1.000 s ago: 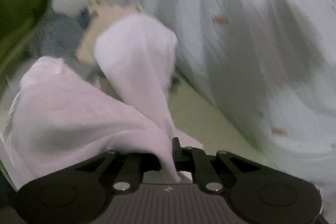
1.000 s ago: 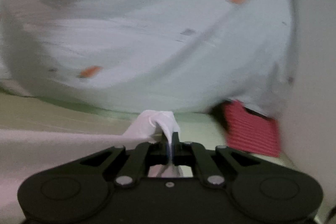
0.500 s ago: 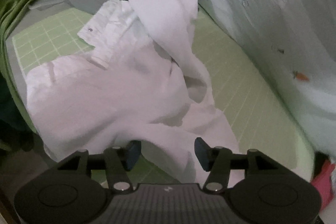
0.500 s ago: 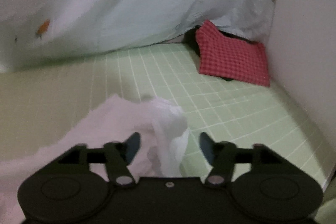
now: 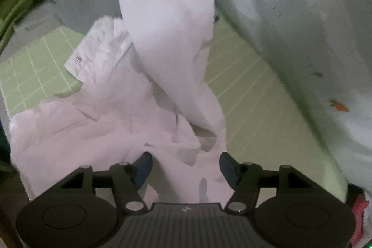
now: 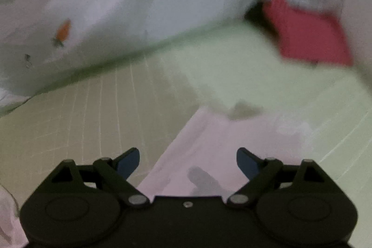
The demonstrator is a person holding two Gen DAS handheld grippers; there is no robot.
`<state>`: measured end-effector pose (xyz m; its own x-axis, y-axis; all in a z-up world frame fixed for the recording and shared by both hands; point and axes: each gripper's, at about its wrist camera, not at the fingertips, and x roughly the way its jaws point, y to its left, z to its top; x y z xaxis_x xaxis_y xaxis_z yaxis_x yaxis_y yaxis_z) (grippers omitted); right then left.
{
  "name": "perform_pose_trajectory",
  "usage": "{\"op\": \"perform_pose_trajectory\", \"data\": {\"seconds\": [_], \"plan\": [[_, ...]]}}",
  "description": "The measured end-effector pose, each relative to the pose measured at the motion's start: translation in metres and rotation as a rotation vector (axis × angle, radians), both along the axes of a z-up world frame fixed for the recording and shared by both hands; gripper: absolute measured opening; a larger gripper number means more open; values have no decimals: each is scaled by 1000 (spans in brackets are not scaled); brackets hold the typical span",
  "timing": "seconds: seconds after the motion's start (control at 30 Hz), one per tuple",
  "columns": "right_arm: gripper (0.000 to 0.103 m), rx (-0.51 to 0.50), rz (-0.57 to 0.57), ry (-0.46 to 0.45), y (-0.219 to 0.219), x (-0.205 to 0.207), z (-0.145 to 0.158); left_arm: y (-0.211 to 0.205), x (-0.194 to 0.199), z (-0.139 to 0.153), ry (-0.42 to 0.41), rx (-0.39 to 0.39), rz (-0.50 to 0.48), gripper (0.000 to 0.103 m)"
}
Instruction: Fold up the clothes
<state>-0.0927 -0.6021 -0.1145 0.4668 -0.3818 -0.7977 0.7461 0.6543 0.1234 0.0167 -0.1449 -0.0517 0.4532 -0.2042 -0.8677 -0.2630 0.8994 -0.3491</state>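
Currently the white shirt (image 5: 121, 122) lies crumpled on the green mat (image 5: 255, 94), soft and light. Both hand-held grippers, left (image 5: 186, 166) and right (image 6: 188, 160), stand apart, empty. Grip hem corners.

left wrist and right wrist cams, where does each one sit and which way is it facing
Left wrist: sits on the left claw, looking along its open fingers over the crumpled white cotton shirt on the green gridded mat.
Right wrist: sits on the right claw, open, facing the shirt's flat edge and a red checked cloth; blurred.
Shared: shirt, mat, pale carrot-print sheet.
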Motion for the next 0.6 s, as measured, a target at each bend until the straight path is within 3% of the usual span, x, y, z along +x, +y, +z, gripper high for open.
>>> {"op": "perform_pose_trajectory", "data": {"seconds": [0.13,0.33,0.4,0.43,0.47,0.5,0.53,0.57,0.6], "plan": [[90,73,-47,88,-13,27,-35,-1,22,-23,78,-3,13,65],[95,52,-45,182,-26,57,-54,2,42,-54,171,-19,84,64],[95,48,-51,192,-29,60,-55,4,44,-59,183,-23,121,58],[94,46,-54,197,-30,62,-55,4,46,-61,190,-12,134,45],[89,44,-59,200,-32,63,-54,4,48,-62,198,7,146,36],[77,42,-67,198,-36,64,-51,5,50,-64,203,10,156,17],[66,38,-74,196,-40,66,-47,6,52,-65,205,5,166,13],[47,30,-76,197,-42,67,-44,7,53,-67,206,0,176,12],[36,27,-66,203,-44,69,-42,9,55,-68,208,-5,186,8]]}}
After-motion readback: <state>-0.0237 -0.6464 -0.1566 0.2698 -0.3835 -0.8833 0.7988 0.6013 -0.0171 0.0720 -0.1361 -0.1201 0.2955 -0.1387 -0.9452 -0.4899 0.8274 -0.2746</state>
